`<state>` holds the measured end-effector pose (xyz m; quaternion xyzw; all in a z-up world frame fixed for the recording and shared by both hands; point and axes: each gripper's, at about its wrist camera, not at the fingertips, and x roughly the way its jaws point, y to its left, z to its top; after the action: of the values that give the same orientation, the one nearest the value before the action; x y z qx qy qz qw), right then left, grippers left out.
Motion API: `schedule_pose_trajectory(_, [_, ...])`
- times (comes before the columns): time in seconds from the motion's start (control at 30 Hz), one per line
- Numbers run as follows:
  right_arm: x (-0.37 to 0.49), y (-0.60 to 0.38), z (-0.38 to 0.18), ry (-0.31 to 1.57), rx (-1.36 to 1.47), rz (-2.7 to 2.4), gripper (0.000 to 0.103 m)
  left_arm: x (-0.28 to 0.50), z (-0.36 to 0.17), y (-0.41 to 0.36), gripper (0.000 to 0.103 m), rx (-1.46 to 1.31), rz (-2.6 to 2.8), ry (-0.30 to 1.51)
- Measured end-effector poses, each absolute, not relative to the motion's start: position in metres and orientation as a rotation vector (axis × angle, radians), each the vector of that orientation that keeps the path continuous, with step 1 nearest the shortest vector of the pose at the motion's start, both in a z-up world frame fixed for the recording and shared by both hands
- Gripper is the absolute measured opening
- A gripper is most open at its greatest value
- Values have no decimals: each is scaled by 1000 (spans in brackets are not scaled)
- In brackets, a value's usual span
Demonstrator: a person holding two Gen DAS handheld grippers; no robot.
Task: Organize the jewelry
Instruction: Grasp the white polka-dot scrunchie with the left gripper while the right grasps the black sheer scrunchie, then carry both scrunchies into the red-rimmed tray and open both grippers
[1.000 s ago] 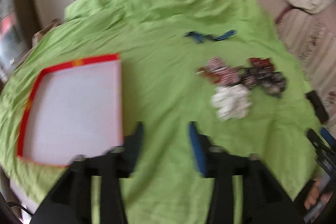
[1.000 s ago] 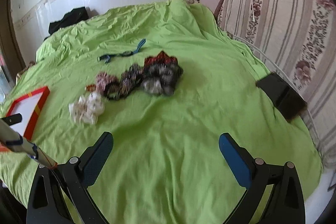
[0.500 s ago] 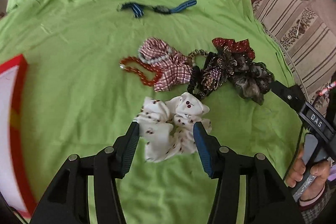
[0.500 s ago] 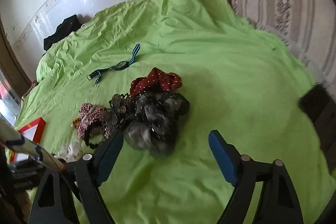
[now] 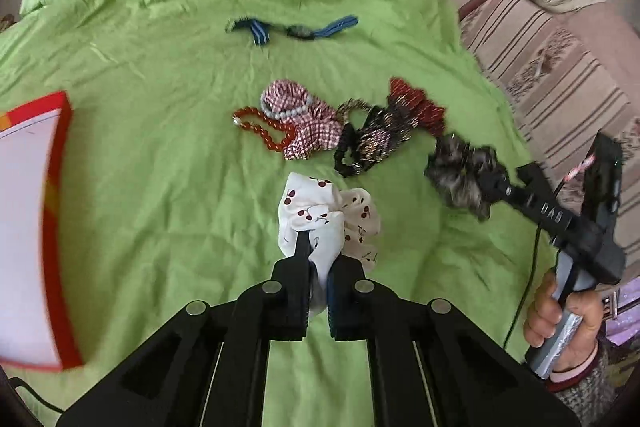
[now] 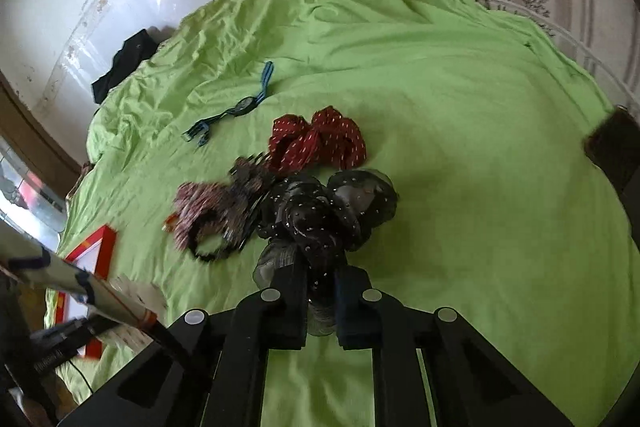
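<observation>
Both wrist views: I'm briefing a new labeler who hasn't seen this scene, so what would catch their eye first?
The bright green sheet fills both views. At its middle lies a cluster of scrunchies and a red bead bracelet. The left tool is shut on the white cherry-print scrunchie, and the right tool is shut on the dark sheer scrunchie. A red-rimmed tray sits at the sheet's left edge.

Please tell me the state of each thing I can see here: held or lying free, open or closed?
Left tool: closed on white scrunchie.
Right tool: closed on black scrunchie.
Red scrunchie: lying free.
Checked scrunchie: lying free, beside bead bracelet.
Watch: unbuckled, stretched out.
Tray: open, nothing visible inside.
</observation>
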<state>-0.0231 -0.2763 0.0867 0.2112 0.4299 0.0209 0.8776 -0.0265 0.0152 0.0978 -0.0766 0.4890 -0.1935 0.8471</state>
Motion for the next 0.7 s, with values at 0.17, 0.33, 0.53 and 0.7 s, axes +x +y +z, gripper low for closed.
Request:
schedule_pose_trajectory(0.17, [-55,-262,113,866,437,90,11,-60,123,49,6,-216,-397,983])
schedule_pose_trajectory(0.33, [-73,-219,143,852,398,185,11,-90,138,108,6,-246,-294,922])
schedule_pose_trajectory(0.53, [-73,-147,157,872,329,303,11,-109,142,204,6,-287,-99,889])
schedule_pose_trajectory(0.7, [-59,-77,161,897,279,406,11,-110,139,274,6,-325,15,872])
